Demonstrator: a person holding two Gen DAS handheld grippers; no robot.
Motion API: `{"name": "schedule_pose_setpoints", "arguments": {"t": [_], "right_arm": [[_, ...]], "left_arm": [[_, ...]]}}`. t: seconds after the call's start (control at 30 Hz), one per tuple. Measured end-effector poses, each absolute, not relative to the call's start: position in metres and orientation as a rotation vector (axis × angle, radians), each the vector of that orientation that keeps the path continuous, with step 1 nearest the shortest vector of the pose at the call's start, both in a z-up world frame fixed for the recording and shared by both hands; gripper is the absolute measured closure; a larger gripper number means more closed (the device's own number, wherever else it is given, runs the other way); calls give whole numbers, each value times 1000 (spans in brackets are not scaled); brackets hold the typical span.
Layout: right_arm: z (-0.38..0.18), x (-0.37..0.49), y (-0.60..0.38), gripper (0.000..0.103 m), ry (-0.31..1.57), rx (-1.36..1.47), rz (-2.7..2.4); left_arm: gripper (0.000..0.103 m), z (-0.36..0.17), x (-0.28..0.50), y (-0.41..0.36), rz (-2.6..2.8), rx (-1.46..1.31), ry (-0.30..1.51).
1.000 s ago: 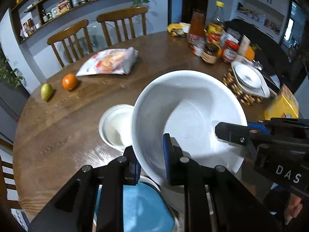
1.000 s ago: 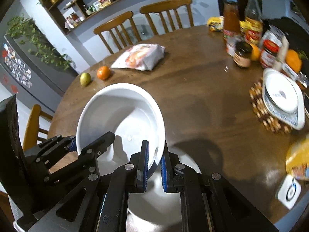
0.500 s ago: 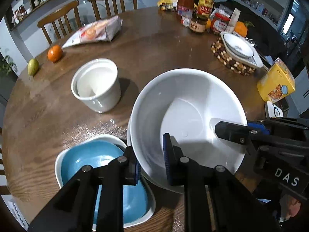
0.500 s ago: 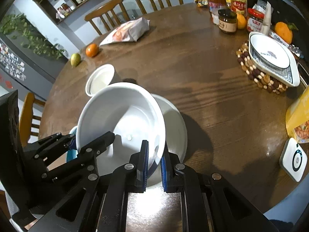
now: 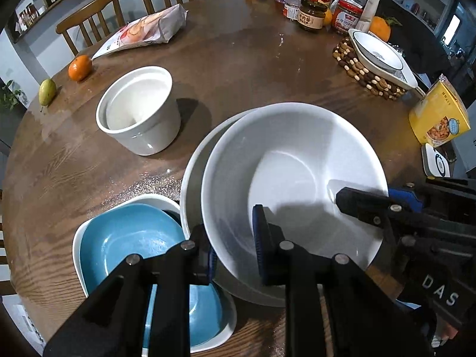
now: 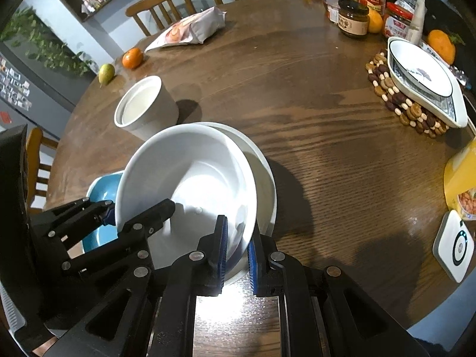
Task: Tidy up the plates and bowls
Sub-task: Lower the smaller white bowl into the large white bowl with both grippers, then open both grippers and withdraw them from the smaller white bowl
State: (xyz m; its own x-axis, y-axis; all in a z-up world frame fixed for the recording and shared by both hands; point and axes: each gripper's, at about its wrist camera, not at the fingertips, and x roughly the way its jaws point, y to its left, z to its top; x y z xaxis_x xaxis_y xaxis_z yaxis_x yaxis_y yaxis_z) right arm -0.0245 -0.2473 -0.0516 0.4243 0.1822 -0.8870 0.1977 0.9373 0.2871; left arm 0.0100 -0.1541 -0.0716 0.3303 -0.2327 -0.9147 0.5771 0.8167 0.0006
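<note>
Both the left gripper [image 5: 233,245] and right gripper [image 6: 237,245] have jaws clenched on the white bowl [image 5: 293,178], poised over a second bowl [image 6: 263,172]; the blue dish [image 5: 131,238] and cup [image 5: 139,110] remain unstacked.

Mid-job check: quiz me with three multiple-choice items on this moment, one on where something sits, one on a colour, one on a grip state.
1. Where is the white bowl that both claws grip?
A. over the white plate
B. on the beaded trivet
C. inside the white pot

2. What colour is the dish left of that plate?
A. yellow
B. blue
C. red

3. How does the right claw stand?
A. wide open, away from everything
B. shut on the snack bag
C. shut on the bowl's rim

Answers: 1 A, the plate's edge shows beneath the bowl; 2 B, its inside is blue; 3 C, the rim passes between its pads, as with the left claw.
</note>
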Motion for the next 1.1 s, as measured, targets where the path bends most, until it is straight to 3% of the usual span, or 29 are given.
{"name": "schedule_pose_setpoints", "arguments": {"t": [0.37,0.47,0.53,0.7,0.83,0.93,1.03,1.1], "right_arm": [[-48,-25,-239,90,1123,281,-54],[-44,-26,-239,90,1108,252,-74],[-41,-26,-239,90,1100,241,-83],[-36,-28,-241,89,1086,222,-102],[-30,-31,-246,89,1069,233,-113],[-25,-35,-250,88,1054,245,-118],[-21,-38,-252,78,1040,260,-118],[-17,-42,-253,63,1023,272,-118]], "left_arm": [[81,-71,12,-156,-538,360,1110],[73,-68,11,-157,-540,362,1099],[63,-65,10,-158,-540,363,1086],[60,-58,9,-158,-539,366,1059],[48,-51,9,-156,-535,357,1042],[47,-47,8,-153,-536,346,1032],[39,-42,7,-151,-528,340,1020],[35,-38,7,-149,-523,335,1009]]}}
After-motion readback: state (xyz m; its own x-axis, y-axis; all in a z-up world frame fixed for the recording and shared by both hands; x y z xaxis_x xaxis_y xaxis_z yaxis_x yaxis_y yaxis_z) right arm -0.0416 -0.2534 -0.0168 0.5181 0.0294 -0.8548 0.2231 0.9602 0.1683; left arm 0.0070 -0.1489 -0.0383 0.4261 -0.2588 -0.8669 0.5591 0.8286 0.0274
